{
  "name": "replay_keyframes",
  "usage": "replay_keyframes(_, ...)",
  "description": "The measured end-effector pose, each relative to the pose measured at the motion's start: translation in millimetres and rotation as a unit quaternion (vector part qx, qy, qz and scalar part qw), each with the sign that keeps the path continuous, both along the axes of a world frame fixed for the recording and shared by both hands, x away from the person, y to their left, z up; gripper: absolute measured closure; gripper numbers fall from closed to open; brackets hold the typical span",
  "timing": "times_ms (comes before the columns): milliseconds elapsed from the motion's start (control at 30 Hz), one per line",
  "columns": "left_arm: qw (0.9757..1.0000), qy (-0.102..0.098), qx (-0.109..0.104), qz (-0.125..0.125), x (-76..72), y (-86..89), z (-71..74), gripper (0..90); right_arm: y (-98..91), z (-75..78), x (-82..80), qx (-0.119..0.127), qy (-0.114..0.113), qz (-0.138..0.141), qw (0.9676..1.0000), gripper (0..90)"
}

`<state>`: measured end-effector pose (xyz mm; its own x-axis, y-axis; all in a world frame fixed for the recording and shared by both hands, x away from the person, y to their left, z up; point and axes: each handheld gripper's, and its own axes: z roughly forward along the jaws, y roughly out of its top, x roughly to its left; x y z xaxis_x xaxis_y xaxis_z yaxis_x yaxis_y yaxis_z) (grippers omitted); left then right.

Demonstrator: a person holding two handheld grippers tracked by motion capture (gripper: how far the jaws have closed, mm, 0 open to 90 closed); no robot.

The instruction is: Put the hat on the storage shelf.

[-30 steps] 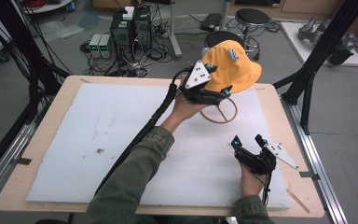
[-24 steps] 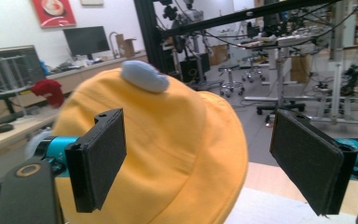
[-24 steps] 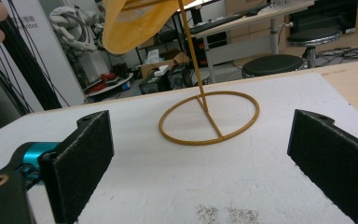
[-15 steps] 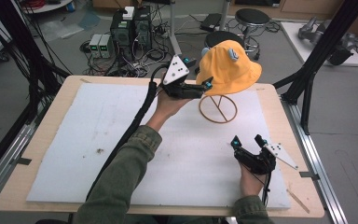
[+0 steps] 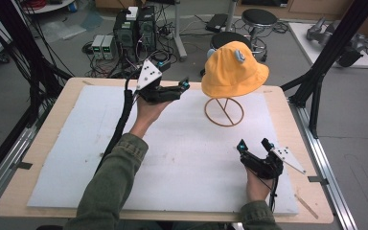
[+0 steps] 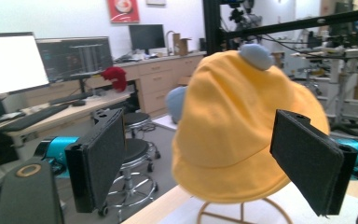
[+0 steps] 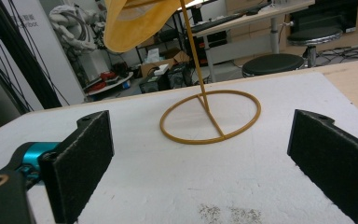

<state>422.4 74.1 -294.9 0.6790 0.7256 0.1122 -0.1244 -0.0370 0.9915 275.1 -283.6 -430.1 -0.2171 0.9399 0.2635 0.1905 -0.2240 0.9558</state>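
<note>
A yellow bucket hat [image 5: 235, 67] with a grey-blue patch sits on top of a thin wire stand, whose ring base [image 5: 224, 111] rests on the white sheet at the back right. My left gripper [image 5: 184, 85] hovers left of the hat at brim height, open and apart from it. In the left gripper view the hat [image 6: 242, 116] stands beyond the spread jaws of the left gripper [image 6: 205, 158]. My right gripper [image 5: 254, 143] rests near the front right, open and empty. In the right gripper view its jaws [image 7: 200, 163] point at the ring base [image 7: 209, 116], with the hat's brim [image 7: 135, 23] above.
A white foam sheet [image 5: 76, 143] covers the wooden table [image 5: 9, 201]. Black frame posts [image 5: 326, 62] rise at both sides. Computer boxes [image 5: 134, 28] and stools [image 5: 258, 19] stand on the floor behind the table's far edge. The left gripper's cable [image 5: 122, 120] trails along the forearm.
My left gripper has drawn back leftward from the hat's brim and now stands apart from it. The hat stays on its stand. The right gripper has not moved.
</note>
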Motion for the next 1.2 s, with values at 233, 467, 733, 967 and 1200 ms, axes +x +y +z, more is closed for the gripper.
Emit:
replay_keyframes(233, 0.9996, 0.004, -0.003, 0.029, -6.2, 23.8, -7.1, 18.7, -0.1, 0.1, -0.2, 0.0, 0.0, 0.0, 1.0, 5.8)
replay_keyframes(467, 0.9977, 0.008, -0.011, 0.066, -15.9, 52.7, -17.6, 18.7, 0.7, 0.1, -0.3, 0.002, 0.002, 0.0, 1.0, 5.8)
replay_keyframes(733, 0.9932, 0.03, -0.013, 0.112, -26.7, 94.3, -34.6, 18.7, 0.2, -0.1, 0.0, 0.0, 0.002, 0.0, 1.0, 5.8)
replay_keyframes(967, 0.987, 0.025, -0.025, 0.157, -45.0, 132.9, -36.5, 18.7, 1.9, -0.1, -0.4, -0.004, 0.003, 0.001, 1.0, 5.8)
replay_keyframes(1200, 0.9815, 0.022, -0.04, 0.186, -64.3, 161.7, -43.9, 18.7, 3.1, 0.9, -2.7, -0.013, 0.002, -0.008, 0.9999, 6.8)
